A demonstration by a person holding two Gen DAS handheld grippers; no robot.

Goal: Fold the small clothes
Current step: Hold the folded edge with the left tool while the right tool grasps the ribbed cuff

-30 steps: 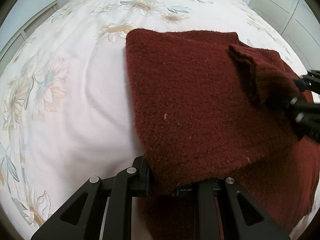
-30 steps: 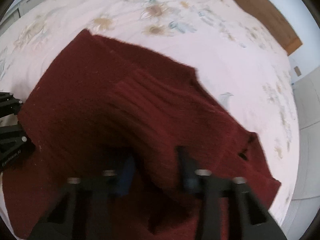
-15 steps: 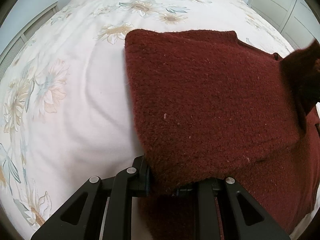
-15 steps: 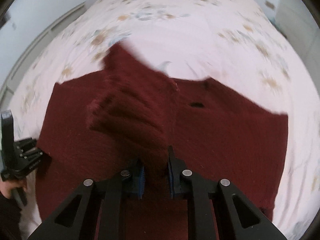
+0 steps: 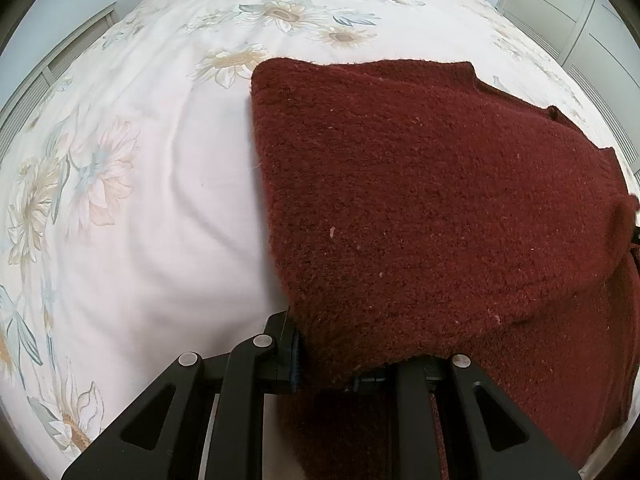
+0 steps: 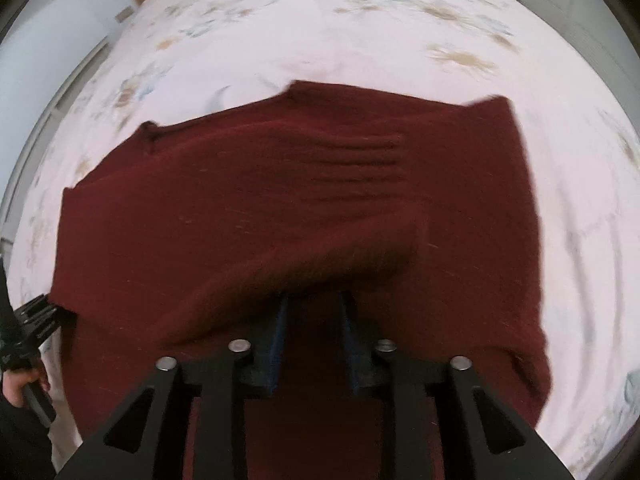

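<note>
now | left gripper (image 5: 326, 364) jaws clamp sweater (image 5: 440, 208) | right gripper (image 6: 314, 320) jaws opening

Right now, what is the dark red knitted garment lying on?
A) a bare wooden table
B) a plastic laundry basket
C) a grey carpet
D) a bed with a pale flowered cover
D: the dark red knitted garment is spread over a pale flowered cover that stretches away to a wooden headboard at the far end, with printed blossoms all around it.
</note>
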